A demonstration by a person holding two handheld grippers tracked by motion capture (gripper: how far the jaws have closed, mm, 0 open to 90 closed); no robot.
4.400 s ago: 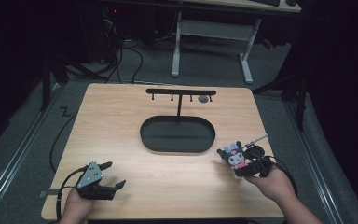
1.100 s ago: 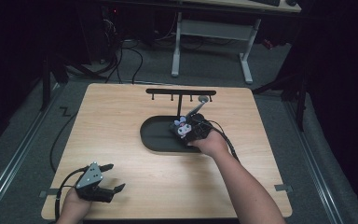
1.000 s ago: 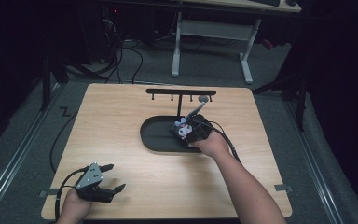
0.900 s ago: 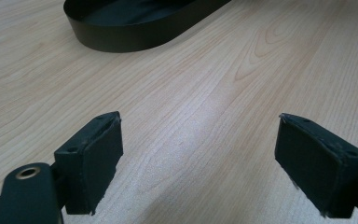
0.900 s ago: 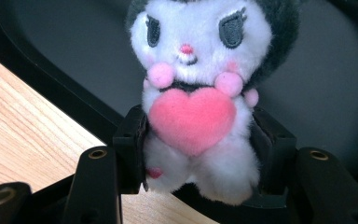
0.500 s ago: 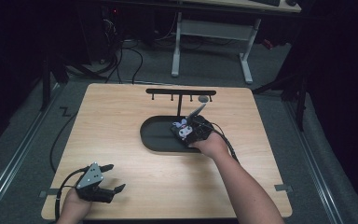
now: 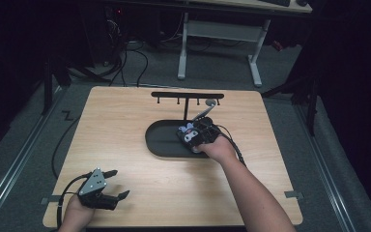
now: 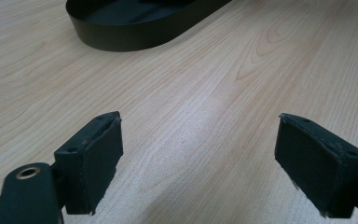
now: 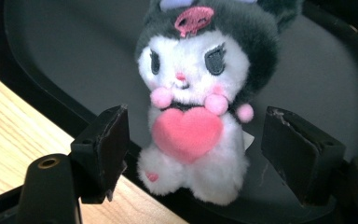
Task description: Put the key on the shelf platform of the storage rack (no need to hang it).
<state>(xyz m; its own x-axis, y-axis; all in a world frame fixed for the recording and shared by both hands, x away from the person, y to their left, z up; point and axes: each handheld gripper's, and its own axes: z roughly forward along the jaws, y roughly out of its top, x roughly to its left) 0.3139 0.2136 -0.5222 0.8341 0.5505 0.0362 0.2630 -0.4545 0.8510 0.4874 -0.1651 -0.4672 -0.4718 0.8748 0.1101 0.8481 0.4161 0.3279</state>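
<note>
Right gripper view: right hand-held gripper, jaws just opening, straddles plush toy untouched.

Light wooden table on grey floor, dark room. Black oval shallow tray near table centre; behind it a black T-shaped stand with small hooks. Right gripper sits over the tray's right end, person's right hand behind it, cable trailing; its jaws have just been opening. A small black-and-white plush toy shows at the gripper, over the tray; contact unclear. Left gripper with grey three-cornered plate rests at the near left table edge, jaws apart, nothing between them, well apart from the tray.
</note>
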